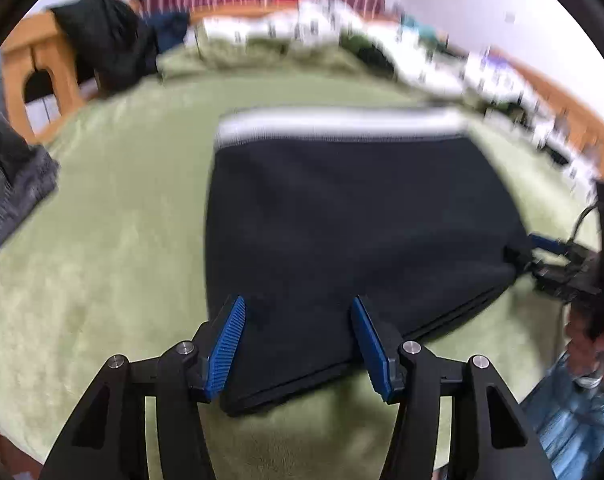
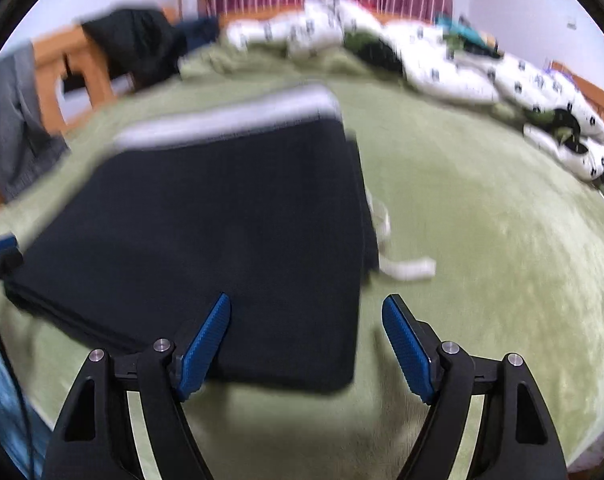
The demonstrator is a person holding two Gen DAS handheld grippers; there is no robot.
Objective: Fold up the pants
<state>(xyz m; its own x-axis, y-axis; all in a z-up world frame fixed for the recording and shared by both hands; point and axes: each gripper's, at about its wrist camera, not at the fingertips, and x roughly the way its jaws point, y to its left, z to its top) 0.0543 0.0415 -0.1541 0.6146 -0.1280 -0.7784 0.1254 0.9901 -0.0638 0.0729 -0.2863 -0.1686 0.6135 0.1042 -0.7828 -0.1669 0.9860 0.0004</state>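
The black pants [image 1: 354,232] lie folded into a rough rectangle on the green blanket [image 1: 109,240], with the grey waistband [image 1: 334,124] at the far edge. My left gripper [image 1: 297,312] is open over the near left corner of the pants, holding nothing. In the right wrist view the pants [image 2: 205,232] lie left of centre, and a white drawstring [image 2: 406,268] trails out on their right side. My right gripper [image 2: 306,312] is open over the near right corner, empty. The right gripper also shows in the left wrist view [image 1: 542,252], at the pants' right edge.
A white patterned quilt [image 2: 482,76] is heaped along the far and right side of the bed. Dark clothes [image 1: 101,40] hang on the wooden bed frame [image 1: 41,80] at the far left. Grey fabric [image 1: 9,184] lies at the left edge.
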